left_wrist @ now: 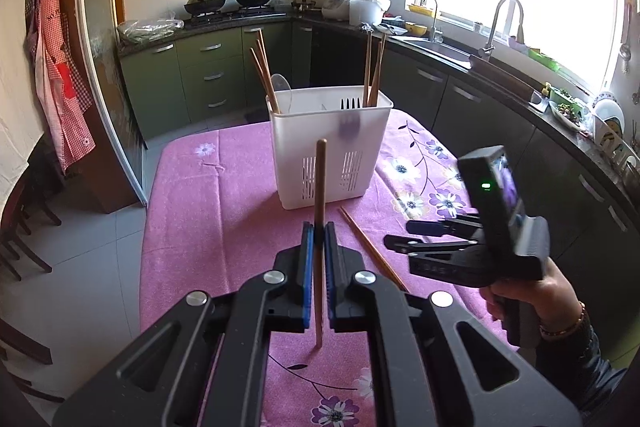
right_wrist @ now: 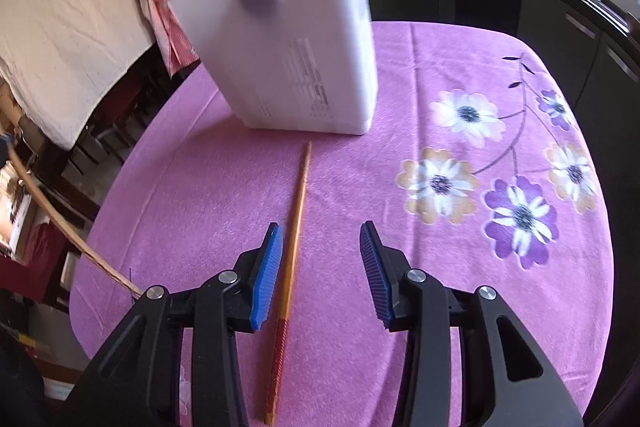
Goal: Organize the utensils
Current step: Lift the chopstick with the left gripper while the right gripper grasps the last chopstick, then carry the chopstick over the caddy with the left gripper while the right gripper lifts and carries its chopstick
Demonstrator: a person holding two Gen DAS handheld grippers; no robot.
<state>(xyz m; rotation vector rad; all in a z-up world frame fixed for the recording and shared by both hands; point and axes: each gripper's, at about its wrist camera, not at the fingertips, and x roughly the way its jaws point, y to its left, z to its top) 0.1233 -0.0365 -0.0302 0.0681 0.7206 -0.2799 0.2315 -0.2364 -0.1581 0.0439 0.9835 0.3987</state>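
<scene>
Chopsticks are what we are sorting: one chopstick (left_wrist: 319, 211) stands upright, clenched in our left hand-held gripper (left_wrist: 319, 233), with the white utensil caddy (left_wrist: 330, 151) just ahead of it on the table (left_wrist: 192, 227). The loose chopstick (right_wrist: 294, 247) lies between the spread fingers of our right hand-held gripper (right_wrist: 320, 267), close to the left pad. We judge the next move is to shift right, close, and lift.
</scene>
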